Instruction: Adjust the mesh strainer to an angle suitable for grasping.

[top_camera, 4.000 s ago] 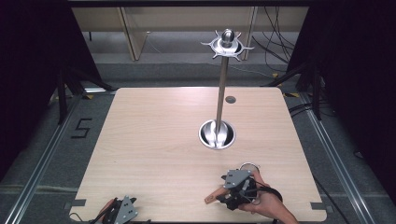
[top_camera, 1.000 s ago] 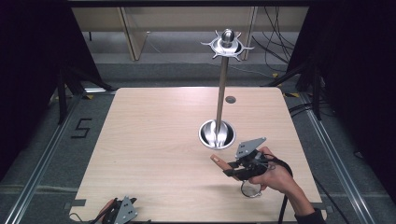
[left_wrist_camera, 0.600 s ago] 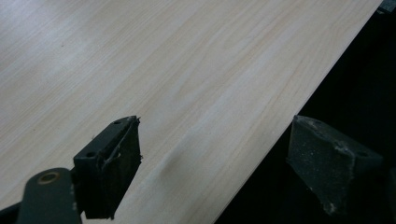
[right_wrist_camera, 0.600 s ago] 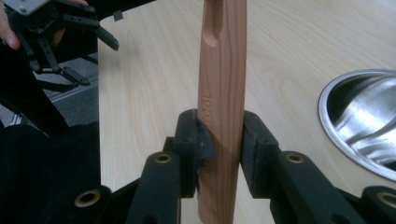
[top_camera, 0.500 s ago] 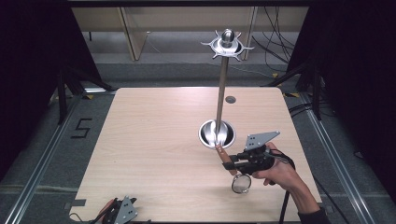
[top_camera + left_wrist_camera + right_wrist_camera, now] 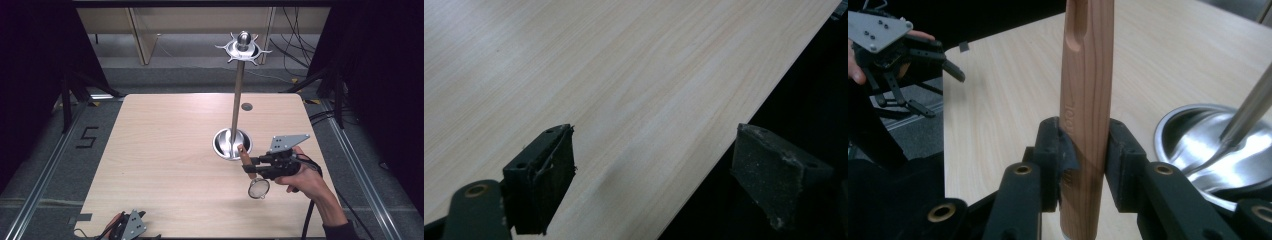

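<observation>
The pale wood bench point(image 6: 165, 165) is standing on grey floor point(image 6: 45, 165). The right gripper point(image 6: 246, 162) is clamping a strainer's wooden handle point(image 6: 1087, 115); the left gripper point(image 6: 649, 185) is gaping at the near edge.

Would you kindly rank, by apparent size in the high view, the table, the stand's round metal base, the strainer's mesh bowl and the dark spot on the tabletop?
1. table
2. round metal base
3. mesh bowl, hanging from the handle in the right tongs
4. dark spot, smallest, though it lies farther from the camera.
</observation>
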`<state>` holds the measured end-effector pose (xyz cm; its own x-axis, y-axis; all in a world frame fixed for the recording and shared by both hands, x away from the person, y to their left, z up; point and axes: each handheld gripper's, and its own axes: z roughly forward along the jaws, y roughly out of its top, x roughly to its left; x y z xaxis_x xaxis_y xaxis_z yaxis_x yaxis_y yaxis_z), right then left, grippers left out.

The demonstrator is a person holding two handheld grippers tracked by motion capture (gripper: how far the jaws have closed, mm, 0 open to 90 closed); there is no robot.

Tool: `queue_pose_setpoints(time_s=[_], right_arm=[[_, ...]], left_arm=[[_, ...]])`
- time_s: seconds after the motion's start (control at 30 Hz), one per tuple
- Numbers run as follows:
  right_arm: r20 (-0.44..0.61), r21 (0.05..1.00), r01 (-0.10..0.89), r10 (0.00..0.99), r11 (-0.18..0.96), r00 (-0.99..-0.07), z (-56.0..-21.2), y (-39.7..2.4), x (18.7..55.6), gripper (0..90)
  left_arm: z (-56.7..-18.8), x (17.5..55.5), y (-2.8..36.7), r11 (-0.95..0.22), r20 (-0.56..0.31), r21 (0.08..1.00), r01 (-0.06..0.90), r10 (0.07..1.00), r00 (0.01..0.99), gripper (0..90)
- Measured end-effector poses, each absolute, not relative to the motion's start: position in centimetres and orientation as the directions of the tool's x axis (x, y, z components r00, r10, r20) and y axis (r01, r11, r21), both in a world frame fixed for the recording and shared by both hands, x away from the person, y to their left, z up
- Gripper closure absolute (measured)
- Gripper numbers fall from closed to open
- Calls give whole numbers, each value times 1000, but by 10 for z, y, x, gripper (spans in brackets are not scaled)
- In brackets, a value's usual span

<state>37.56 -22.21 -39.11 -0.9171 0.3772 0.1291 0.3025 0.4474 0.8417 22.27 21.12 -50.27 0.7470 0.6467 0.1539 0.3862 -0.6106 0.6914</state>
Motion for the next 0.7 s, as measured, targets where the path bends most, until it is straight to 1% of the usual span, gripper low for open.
queue_pose_setpoints(time_s=[0.03, 0.1, 0.17, 0.23, 0.37, 0.43, 0.5, 0.57, 0.6, 0.67, 0.7], right_arm=[[146, 844, 317, 384, 433, -912, -388, -224, 376, 715], [124, 867, 289, 386, 407, -914, -380, -228, 379, 716], [128, 874, 297, 408, 384, -904, -372, -231, 379, 715], [127, 891, 285, 408, 352, -904, -361, -235, 383, 715], [106, 904, 263, 418, 337, -902, -345, -238, 389, 715], [110, 904, 270, 428, 332, -897, -337, -240, 391, 716], [82, 922, 232, 432, 309, -898, -328, -240, 395, 715], [90, 923, 242, 441, 300, -893, -317, -240, 397, 716], [90, 923, 242, 441, 300, -893, -317, -240, 397, 716], [72, 930, 219, 440, 294, -895, -309, -239, 400, 716], [62, 933, 208, 440, 294, -896, -304, -239, 401, 715]], left_arm=[[-502, 223, 212, -612, 156, 691, 385, 646, 747, 167], [-501, 223, 212, -621, 167, 683, 384, 644, 746, 167], [-502, 224, 213, -615, 165, 690, 381, 647, 745, 167], [-502, 224, 212, -615, 165, 690, 381, 647, 744, 167], [-502, 224, 212, -614, 166, 692, 380, 648, 744, 167], [-502, 224, 212, -614, 163, 691, 382, 647, 745, 167], [-501, 224, 212, -622, 167, 682, 385, 645, 746, 167], [-502, 223, 212, -619, 164, 684, 385, 645, 747, 167], [-502, 223, 212, -619, 164, 684, 385, 645, 747, 167], [-502, 223, 212, -617, 163, 686, 386, 647, 745, 167], [-503, 223, 211, -601, 149, 695, 395, 657, 739, 167]])
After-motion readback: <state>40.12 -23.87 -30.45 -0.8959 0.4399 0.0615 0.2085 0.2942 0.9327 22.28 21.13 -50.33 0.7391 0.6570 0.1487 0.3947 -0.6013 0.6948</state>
